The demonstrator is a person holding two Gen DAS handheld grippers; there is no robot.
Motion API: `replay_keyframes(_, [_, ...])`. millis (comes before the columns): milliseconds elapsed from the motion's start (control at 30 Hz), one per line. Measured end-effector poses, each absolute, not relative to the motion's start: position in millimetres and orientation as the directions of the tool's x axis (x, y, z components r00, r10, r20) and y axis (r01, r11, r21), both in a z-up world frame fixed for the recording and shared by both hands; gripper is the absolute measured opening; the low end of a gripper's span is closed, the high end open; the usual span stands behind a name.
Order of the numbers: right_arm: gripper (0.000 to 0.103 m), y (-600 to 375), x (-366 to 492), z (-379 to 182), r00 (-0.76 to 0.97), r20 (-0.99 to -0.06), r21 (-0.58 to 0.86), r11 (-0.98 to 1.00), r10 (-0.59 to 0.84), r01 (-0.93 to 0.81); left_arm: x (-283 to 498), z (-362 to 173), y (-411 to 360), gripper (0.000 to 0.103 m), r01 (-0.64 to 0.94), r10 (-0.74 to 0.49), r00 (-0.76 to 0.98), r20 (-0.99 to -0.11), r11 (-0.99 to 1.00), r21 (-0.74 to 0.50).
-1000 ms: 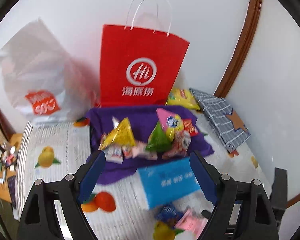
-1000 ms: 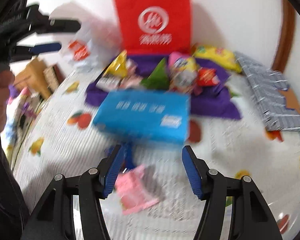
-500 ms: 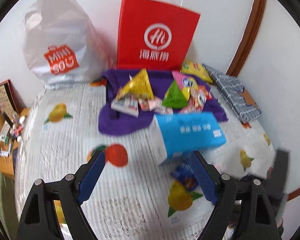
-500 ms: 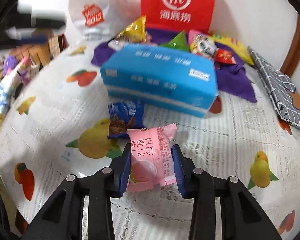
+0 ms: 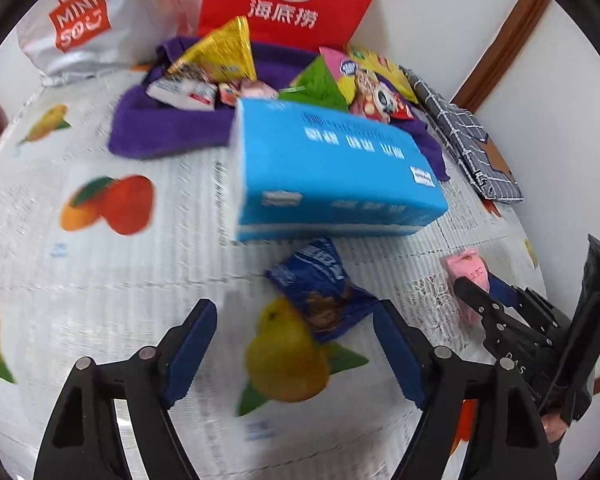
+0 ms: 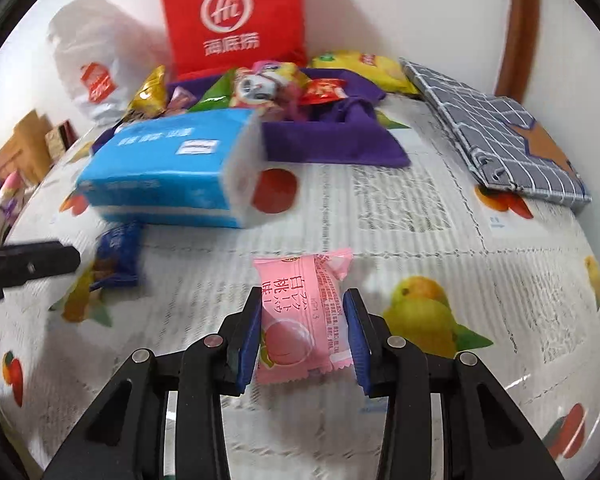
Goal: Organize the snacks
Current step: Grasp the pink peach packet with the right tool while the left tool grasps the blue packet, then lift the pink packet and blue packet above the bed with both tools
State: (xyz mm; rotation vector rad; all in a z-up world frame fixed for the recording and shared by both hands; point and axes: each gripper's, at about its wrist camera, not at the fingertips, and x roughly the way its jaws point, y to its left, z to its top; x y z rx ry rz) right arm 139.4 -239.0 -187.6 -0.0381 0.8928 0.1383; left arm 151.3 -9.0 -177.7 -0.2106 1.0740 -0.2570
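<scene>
Right gripper [image 6: 303, 330] of mine is clamped on the pink peach packet [image 6: 300, 312], just in front of the blue tissue pack [image 6: 172, 172]. Left gripper [image 5: 296, 346] gapes wide around the dark blue snack [image 5: 320, 288], also just before that pack. I judge pickup is the step; next, close the left, then carry both past the pack to the purple tray [image 6: 332, 140].

Right tool [image 6: 302, 338] clamped on pink snack packet [image 6: 300, 320]; blue tissue pack [image 6: 172, 172] beyond, on fruit-print tablecloth [image 6: 420, 216].
</scene>
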Motion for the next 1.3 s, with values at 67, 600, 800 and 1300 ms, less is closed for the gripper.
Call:
replay_keyframes(67, [0.040, -241.1, 137.3, -188.2, 0.638, -0.762, 0.022, 0.989, 0.110, -0.144, 154.1, -185.2, -16.5, 0.073, 0.079, -0.317, 0.442, -0.839, 0.946, -0.315])
replay_keyframes(600, [0.042, -249.8, 141.0, -199.8, 0.633, -0.763, 0.076, 0.991, 0.130, -0.111, 162.9, -189.8, -59.4, 0.040, 0.025, -0.035, 0.552, -0.833, 0.999, -0.025])
replay_keyframes(800, [0.042, -251.8, 140.2, -200.3, 0.633, -0.761, 0.087, 0.990, 0.138, -0.112, 149.6, -187.7, -28.1, 0.041, 0.041, -0.070, 0.551, -0.832, 0.998, -0.057])
replay_keyframes(1300, [0.045, -262.3, 140.2, -200.3, 0.630, -0.748, 0.172, 0.978, 0.207, -0.118, 143.4, -193.9, -41.0, 0.042, 0.096, -0.054, 0.625, -0.778, 0.995, 0.007])
